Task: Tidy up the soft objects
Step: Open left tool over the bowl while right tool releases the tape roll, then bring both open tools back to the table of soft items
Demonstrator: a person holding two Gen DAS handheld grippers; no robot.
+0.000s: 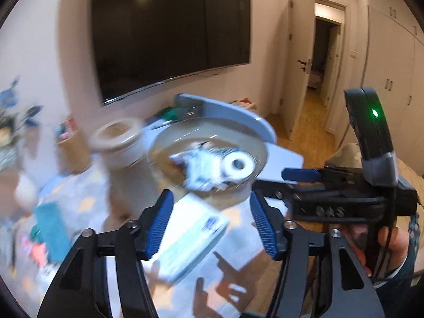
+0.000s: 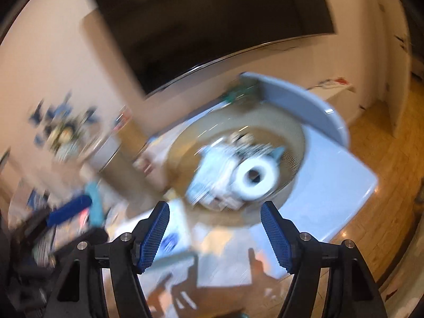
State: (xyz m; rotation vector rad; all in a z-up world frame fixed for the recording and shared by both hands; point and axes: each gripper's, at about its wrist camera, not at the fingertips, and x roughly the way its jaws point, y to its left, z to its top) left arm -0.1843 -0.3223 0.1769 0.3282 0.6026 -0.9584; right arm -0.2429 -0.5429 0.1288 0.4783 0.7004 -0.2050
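Note:
A round beige basket (image 1: 258, 143) with its blue-grey lid (image 1: 238, 116) raised stands on the table. In it lie a white paper roll (image 1: 237, 165) and several crumpled white-and-blue packs (image 1: 201, 171). My left gripper (image 1: 212, 225) is open just in front of the basket, above a flat white tissue pack (image 1: 190, 241) lying on the tablecloth. My right gripper (image 1: 281, 182) reaches in from the right, close to the basket rim. In the right wrist view, my right gripper (image 2: 216, 235) is open and empty before the basket (image 2: 298, 137), with the roll (image 2: 255, 177) ahead. Both views are blurred.
A tall beige canister (image 1: 124, 153) stands left of the basket, with a teal object (image 1: 50, 228) and small clutter further left. A dark TV (image 1: 169, 31) hangs on the wall behind. The table edge (image 2: 352, 220) drops to wooden floor on the right. A hand (image 1: 392, 243) holds the right gripper.

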